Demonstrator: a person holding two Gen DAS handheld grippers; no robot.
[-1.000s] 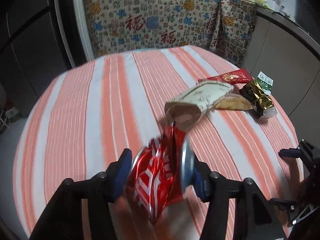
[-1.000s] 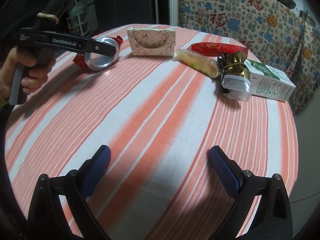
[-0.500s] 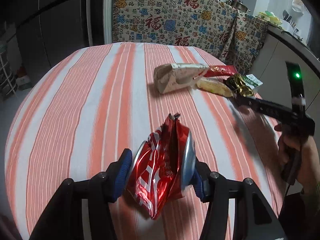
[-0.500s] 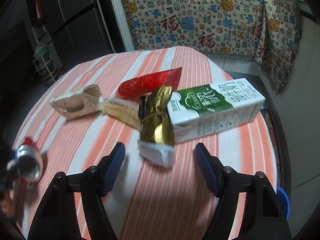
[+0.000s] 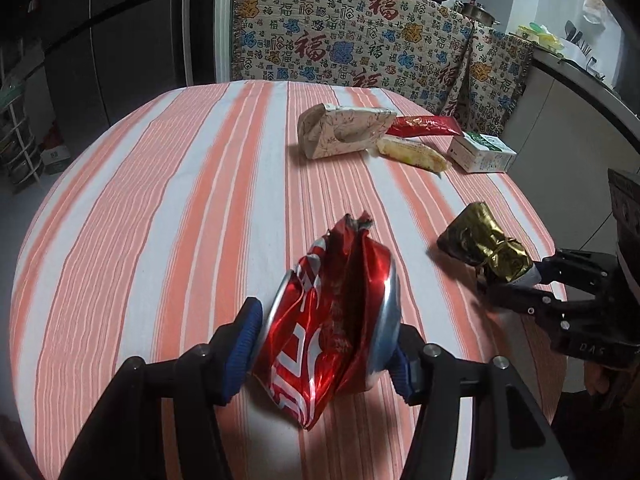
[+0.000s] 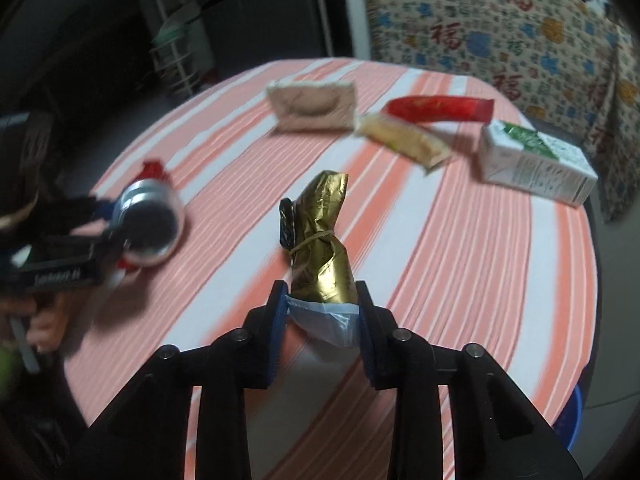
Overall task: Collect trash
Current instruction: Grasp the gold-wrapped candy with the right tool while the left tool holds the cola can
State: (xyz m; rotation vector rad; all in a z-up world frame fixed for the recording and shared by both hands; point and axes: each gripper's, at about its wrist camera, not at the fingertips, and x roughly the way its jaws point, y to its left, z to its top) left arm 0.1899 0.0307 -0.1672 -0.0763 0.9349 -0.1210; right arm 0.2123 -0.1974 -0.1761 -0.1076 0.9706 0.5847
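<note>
two tools [image 5: 324,352] [image 6: 322,312] grip trash.

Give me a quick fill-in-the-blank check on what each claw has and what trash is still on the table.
1. The left claw is shut on a crushed ____ can.
2. The right claw grips a ____-coloured foil wrapper.
3. The milk carton printed in white and ____ lies on its side on the striped tablecloth.
4. A yellowish snack packet lies between the beige pouch and the ____.

Missing words: red; gold; green; milk carton
</note>
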